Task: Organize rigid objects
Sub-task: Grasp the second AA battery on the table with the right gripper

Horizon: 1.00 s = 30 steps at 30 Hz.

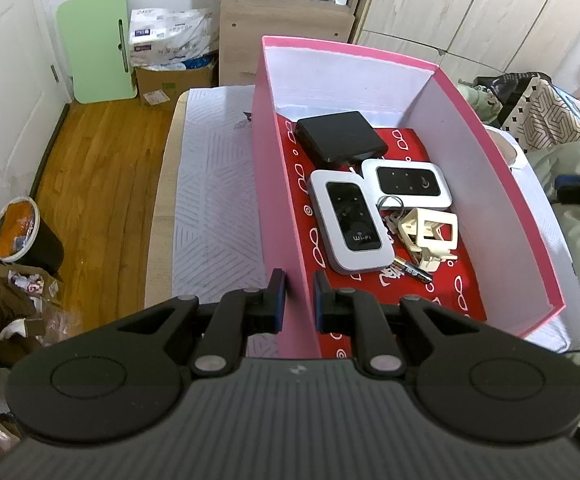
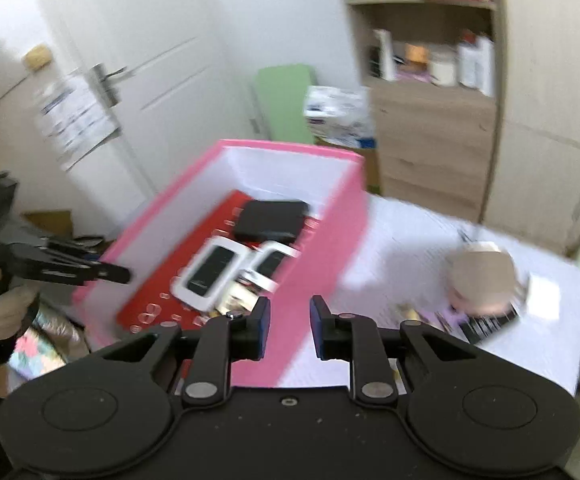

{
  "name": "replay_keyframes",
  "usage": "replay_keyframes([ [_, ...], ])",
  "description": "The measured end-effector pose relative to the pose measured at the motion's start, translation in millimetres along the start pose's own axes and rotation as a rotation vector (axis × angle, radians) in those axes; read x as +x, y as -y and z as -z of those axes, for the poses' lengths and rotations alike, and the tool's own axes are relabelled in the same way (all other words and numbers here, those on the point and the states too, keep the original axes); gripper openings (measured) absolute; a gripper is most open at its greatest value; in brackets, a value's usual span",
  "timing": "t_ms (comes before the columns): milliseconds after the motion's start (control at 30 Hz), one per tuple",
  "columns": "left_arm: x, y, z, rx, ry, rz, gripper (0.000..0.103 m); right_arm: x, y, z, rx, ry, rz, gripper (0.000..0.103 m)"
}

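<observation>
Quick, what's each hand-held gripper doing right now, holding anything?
Left hand-held gripper: closed on the near wall of the pink box.
Right hand-held gripper: open, nothing between its fingers.

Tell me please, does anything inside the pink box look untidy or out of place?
Mostly tidy. In the pink box, one white Wi-Fi router lies askew against the other, and keys, a cream plastic frame and a battery lie in a loose heap beside them.
</observation>
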State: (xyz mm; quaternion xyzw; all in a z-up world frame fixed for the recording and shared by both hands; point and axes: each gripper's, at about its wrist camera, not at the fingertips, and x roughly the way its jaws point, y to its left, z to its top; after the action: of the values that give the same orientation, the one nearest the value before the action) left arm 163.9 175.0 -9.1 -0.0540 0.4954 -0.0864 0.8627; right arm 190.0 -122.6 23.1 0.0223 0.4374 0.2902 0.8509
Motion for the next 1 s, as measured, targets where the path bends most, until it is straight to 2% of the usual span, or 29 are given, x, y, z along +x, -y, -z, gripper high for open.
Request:
replay_keyframes([
  [100, 1, 2, -1, 0.001, -0.006, -0.008, 0.013, 4, 27, 15, 0.098, -0.02, -0.014, 0.028],
  [233, 1, 5, -1, 0.0, -0.006, -0.023, 0.013, 20, 52, 37, 0.176, -0.031, 0.025, 0.034],
  [367, 1, 5, -1, -0.004, -0.01, -0.027, 0.013, 36, 58, 60, 0.178, -0.016, 0.138, 0.042],
  [433, 2, 6, -1, 0.003, -0.019, -0.033, 0.013, 43, 60, 67, 0.179, -0.008, 0.154, 0.046],
  [567, 3, 11, -1, 0.03, -0.043, -0.049, 0.013, 55, 57, 75, 0.152, 0.013, 0.208, 0.064],
  [667, 3, 11, -1, 0.034, -0.046, -0.054, 0.013, 65, 51, 81, 0.105, 0.022, 0.271, 0.064],
  [800, 3, 11, -1, 0.03, -0.045, -0.052, 0.013, 76, 48, 82, 0.127, 0.05, 0.265, 0.067],
  [1000, 4, 9, -2, 0.022, -0.044, -0.046, 0.013, 88, 33, 78, 0.063, 0.065, 0.298, 0.067],
])
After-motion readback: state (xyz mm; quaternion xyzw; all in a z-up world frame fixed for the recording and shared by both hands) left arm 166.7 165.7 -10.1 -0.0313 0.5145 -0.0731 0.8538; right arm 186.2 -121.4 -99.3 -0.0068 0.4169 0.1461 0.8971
